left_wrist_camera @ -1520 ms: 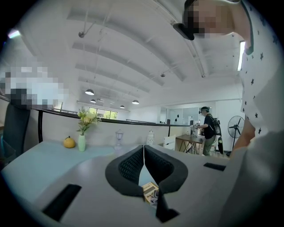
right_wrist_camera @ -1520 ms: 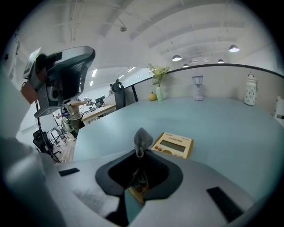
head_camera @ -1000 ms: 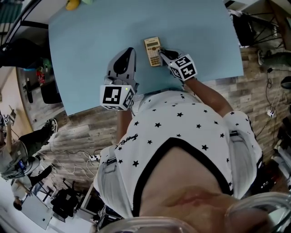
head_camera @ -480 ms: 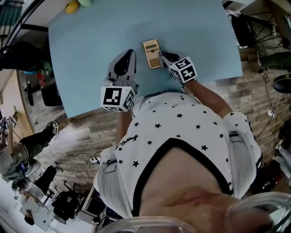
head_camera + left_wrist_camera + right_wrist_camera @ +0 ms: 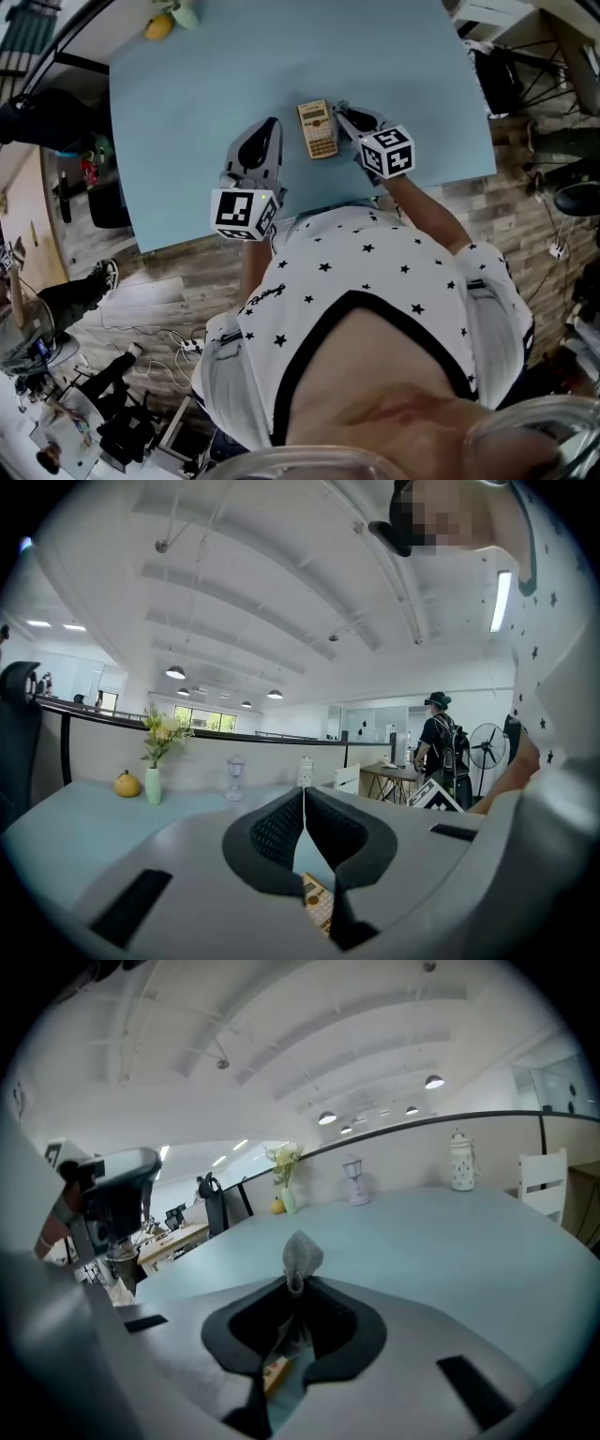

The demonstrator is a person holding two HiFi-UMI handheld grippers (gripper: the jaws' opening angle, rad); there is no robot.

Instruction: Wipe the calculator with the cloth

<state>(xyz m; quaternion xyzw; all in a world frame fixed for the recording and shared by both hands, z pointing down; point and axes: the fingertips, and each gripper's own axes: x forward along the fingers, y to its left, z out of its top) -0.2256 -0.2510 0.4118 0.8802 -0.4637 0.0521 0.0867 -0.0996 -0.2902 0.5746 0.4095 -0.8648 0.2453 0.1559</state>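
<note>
Head view: calculator (image 5: 318, 129) near bench (image 5: 178, 122) front edge. Right gripper (image 5: 345, 112) pinches cloth (image 5: 302, 1254) beside it; left gripper (image 5: 270, 131) closed, empty. Probably mid-wipe; next should drag cloth across calculator.

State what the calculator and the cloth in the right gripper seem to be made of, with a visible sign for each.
Calculator: probably hard plastic; flat, rigid yellowish case with rows of keys.
Cloth: grey fabric, matte; it bunches into a crumpled tuft.

Bright overhead lamps; strong fisheye edge distortion.
</note>
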